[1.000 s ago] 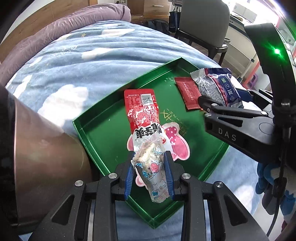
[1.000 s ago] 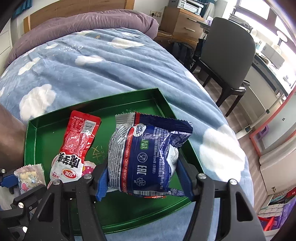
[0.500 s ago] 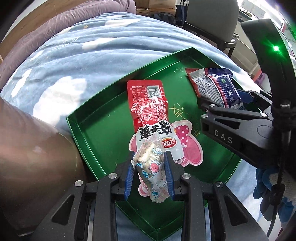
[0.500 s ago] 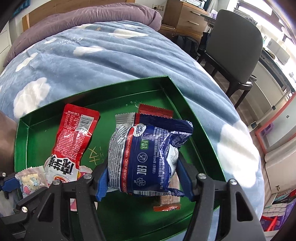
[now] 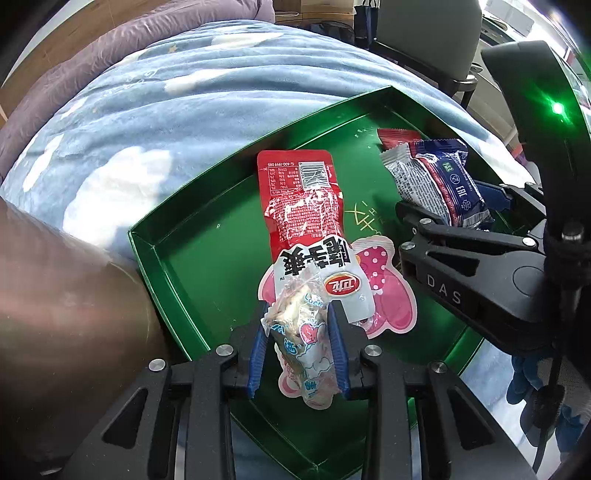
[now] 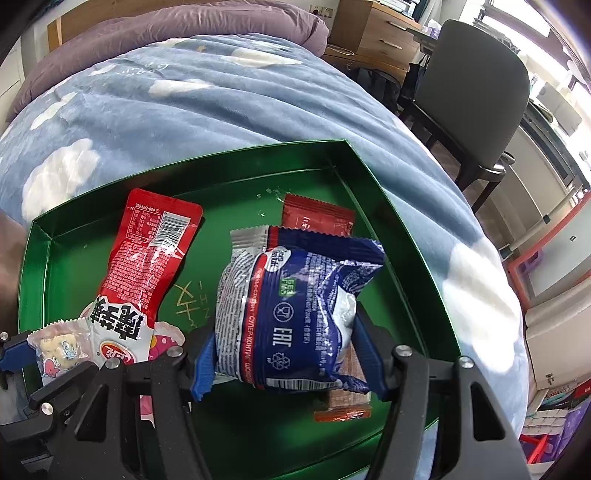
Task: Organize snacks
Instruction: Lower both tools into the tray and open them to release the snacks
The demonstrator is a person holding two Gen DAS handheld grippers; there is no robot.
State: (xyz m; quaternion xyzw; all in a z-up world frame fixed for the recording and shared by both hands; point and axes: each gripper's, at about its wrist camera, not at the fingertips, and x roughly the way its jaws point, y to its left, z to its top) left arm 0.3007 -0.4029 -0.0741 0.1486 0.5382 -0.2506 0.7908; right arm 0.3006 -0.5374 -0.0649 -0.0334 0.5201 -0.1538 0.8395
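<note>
A green tray lies on the blue cloud blanket. In it lie a long red snack packet, a pink bow-shaped packet under it, and a dark red flat packet. My left gripper is shut on a small clear candy packet, held over the tray's near left part. My right gripper is shut on a blue and silver snack bag, held over the dark red packet at the tray's right.
The bed's blue blanket surrounds the tray, with a purple pillow roll behind. A grey chair and wooden drawers stand beyond the bed at right. A brown rounded object sits by the tray's left.
Both grippers have moved forward and lower over the tray with their packets still held. The dark red packet now shows from under the blue bag in the right wrist view.
</note>
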